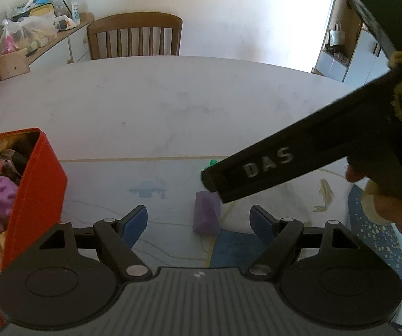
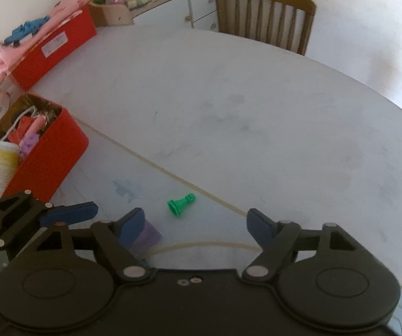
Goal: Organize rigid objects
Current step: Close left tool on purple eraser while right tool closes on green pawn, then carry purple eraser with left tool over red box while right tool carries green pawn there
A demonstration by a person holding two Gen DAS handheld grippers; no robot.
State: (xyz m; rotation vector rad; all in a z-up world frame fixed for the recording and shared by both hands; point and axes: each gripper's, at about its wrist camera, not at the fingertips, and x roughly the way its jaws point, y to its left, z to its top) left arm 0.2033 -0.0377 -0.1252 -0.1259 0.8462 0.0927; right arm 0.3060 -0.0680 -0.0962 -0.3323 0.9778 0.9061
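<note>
Ahead of the gaping, empty right gripper [image 2: 196, 224] lies a green plastic pawn [image 2: 180, 203], nearly hidden from the equally slack left gripper [image 1: 198, 219], which faces a purple block [image 1: 207, 212].

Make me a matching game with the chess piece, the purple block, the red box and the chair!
1 chess pawn
2 purple block
3 red box
4 chair

A full of things
B lying on its side
C behind the table's far edge
D between the left gripper's open jaws in the left wrist view

Pairs: 1-B, 2-D, 3-A, 4-C
</note>
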